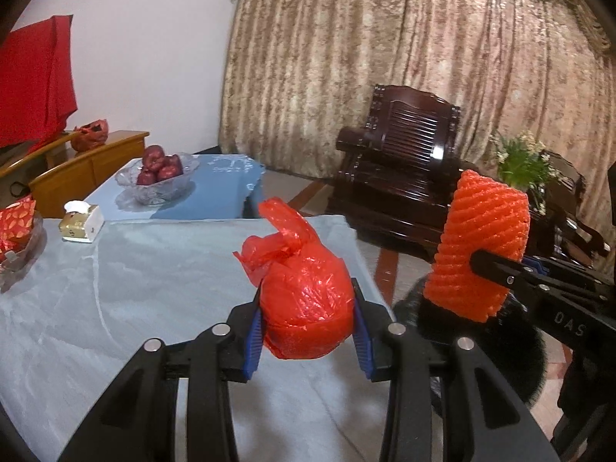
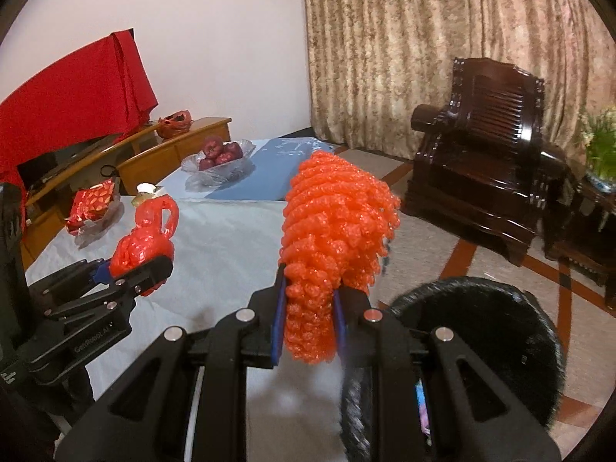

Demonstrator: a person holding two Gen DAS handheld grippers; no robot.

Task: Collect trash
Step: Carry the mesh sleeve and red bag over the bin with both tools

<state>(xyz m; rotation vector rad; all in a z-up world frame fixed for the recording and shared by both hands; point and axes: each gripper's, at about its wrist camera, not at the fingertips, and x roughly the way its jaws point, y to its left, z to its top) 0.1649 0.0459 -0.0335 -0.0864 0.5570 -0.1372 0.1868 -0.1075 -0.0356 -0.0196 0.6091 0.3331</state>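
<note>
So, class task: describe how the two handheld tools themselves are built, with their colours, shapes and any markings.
Both are matte black plastic. The left tool and right tool each have two angular fingers with triangular cut-outs, round silver pivot pins and ribbed blue pads. Pale lettering is printed on each body; it is too small to read fully. No cables or sleeves show.

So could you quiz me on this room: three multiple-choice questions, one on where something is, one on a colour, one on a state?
1. Where are the apples?
A. glass bowl
B. armchair
C. floor

2. What colour is the foam fruit net?
A. blue
B. orange
C. white

3. The tied red plastic bag is:
A. lying on the table
B. hanging from the curtain
C. clamped in the left hand-held gripper

Answers: 1 A, they sit piled in the glass bowl; 2 B, it is bright orange; 3 C, blue pads press both its sides.
</note>
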